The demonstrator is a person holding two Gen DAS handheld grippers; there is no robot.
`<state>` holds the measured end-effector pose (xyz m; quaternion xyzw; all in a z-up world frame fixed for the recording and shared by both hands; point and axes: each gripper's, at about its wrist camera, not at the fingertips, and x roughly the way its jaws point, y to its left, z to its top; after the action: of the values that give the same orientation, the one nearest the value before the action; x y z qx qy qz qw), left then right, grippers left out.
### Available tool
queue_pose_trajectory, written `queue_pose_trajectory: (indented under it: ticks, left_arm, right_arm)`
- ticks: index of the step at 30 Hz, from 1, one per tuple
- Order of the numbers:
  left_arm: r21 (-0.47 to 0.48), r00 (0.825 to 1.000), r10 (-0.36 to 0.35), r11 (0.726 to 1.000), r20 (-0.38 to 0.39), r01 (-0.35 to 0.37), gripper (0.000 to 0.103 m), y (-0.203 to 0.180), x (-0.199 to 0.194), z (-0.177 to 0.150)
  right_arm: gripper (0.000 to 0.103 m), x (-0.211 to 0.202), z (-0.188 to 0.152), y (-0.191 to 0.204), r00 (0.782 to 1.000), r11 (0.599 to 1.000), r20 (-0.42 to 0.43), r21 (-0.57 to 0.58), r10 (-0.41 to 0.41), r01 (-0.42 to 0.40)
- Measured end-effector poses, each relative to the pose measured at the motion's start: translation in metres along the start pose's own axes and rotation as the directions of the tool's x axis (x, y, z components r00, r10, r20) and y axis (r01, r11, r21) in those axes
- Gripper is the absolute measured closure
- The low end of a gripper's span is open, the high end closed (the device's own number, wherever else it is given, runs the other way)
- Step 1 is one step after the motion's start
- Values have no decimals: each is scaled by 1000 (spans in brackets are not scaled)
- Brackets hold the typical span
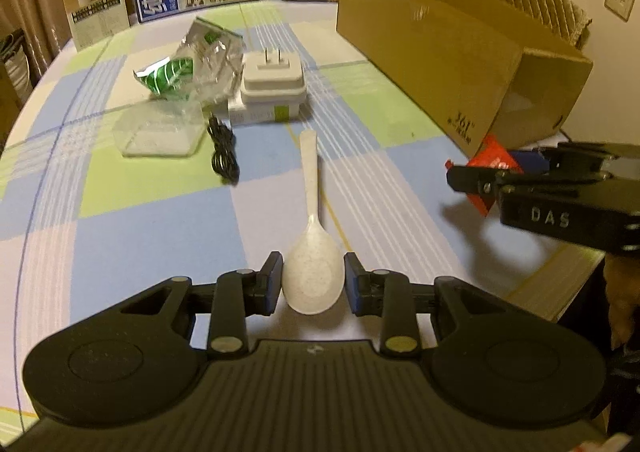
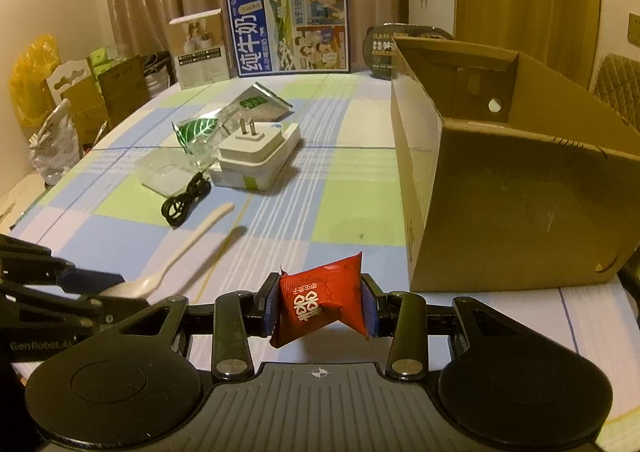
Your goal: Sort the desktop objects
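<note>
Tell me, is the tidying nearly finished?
Not yet. Nothing shows inside the brown cardboard box. The right gripper holds a red packet; the left gripper straddles a white spoon. The black cable and white plug wait.

Left gripper (image 1: pixel 313 279) low over the table, fingers level and pointing forward, jaws parted; left pad touching the spoon (image 1: pixel 313 276) bowl, right pad just clear of it. Right gripper (image 2: pixel 320 302) raised off the table to the right, jaws clamped on the red packet (image 2: pixel 320 298), pads (image 2: pixel 271 308) pressing both sides.
</note>
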<state>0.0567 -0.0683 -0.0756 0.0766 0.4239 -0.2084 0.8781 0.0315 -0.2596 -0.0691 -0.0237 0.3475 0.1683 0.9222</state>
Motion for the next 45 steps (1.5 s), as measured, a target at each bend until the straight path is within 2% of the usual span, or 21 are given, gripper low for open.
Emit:
queue_pose_trajectory:
  ticks: [11, 24, 33, 45]
  left_arm:
    - [15, 998, -5, 1000, 70, 4, 76, -15, -19, 28]
    - [53, 987, -66, 997, 144, 59, 76, -55, -35, 64]
    - [81, 974, -132, 990, 184, 119, 76, -89, -36, 101]
    - [102, 957, -193, 979, 214, 175, 76, -135, -14, 161]
  right_arm:
    - [65, -24, 20, -2, 997, 1000, 74, 12, -3, 2]
    - [65, -64, 51, -24, 980, 999, 192, 34, -48, 42]
    - [65, -81, 70, -68, 961, 991, 246, 80, -124, 107]
    - [65, -73, 92, -138, 951, 978, 239, 122, -196, 171]
